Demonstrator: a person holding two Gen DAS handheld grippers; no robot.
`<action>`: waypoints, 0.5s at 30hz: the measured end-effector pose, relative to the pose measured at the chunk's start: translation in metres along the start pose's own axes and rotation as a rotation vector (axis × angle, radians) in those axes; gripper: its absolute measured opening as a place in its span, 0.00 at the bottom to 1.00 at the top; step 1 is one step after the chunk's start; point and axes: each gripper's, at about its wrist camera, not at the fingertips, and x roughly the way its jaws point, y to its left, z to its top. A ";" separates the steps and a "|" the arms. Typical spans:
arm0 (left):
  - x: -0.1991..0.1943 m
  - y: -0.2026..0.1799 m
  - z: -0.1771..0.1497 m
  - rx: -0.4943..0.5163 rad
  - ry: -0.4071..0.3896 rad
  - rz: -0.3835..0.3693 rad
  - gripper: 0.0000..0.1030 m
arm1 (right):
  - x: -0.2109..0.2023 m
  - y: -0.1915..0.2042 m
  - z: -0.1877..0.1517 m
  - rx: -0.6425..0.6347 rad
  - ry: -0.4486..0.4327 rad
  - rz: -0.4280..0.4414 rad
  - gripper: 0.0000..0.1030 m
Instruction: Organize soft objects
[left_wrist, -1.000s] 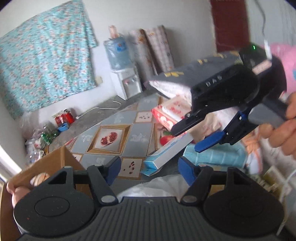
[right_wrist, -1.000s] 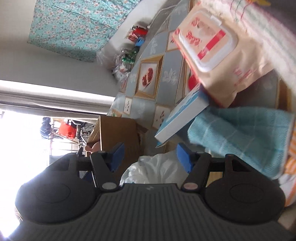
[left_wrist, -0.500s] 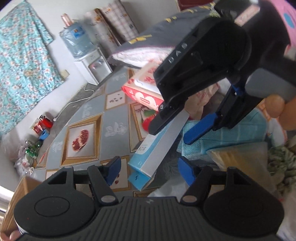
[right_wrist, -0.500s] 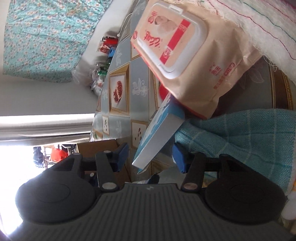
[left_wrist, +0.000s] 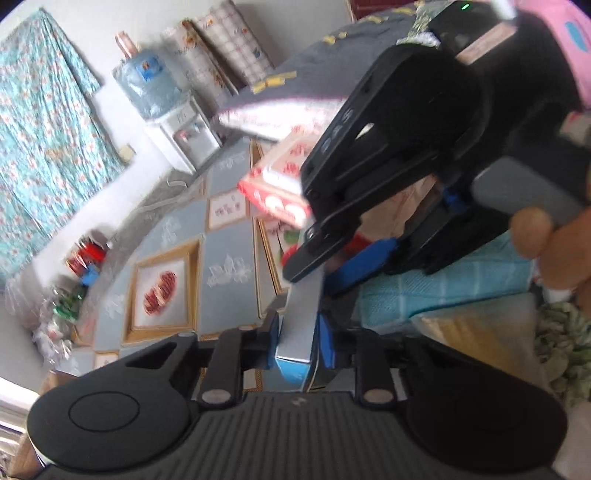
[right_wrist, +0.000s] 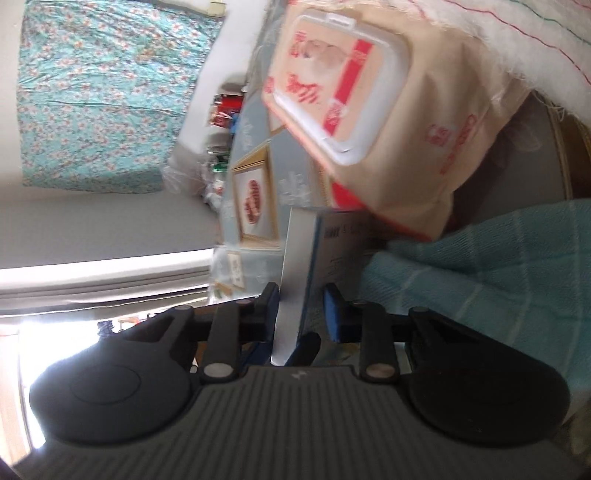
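Left gripper (left_wrist: 298, 341) and right gripper (right_wrist: 301, 308): jaws closing narrow on the blue-and-white carton (left_wrist: 297, 332), pads at its near end. The carton lies wedged under the wipes pack (right_wrist: 373, 122), beside the teal towel (right_wrist: 480, 266). Judged light, stiff-walled, crushable; grip edges, not faces.

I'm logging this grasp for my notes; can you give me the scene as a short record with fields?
held item: blue-and-white box
left gripper: jaws closing, box between pads
right gripper: jaws closing on the same box
beside box: teal towel
above box: wet wipes pack
surface: patterned tablecloth
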 end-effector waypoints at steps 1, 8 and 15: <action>-0.007 -0.002 0.001 0.014 -0.011 0.020 0.23 | -0.003 0.005 -0.003 -0.011 -0.004 0.016 0.24; -0.077 -0.014 0.002 0.053 -0.094 0.131 0.21 | -0.037 0.049 -0.030 -0.153 -0.016 0.131 0.22; -0.151 -0.025 -0.011 -0.010 -0.164 0.191 0.23 | -0.082 0.079 -0.067 -0.295 0.000 0.210 0.16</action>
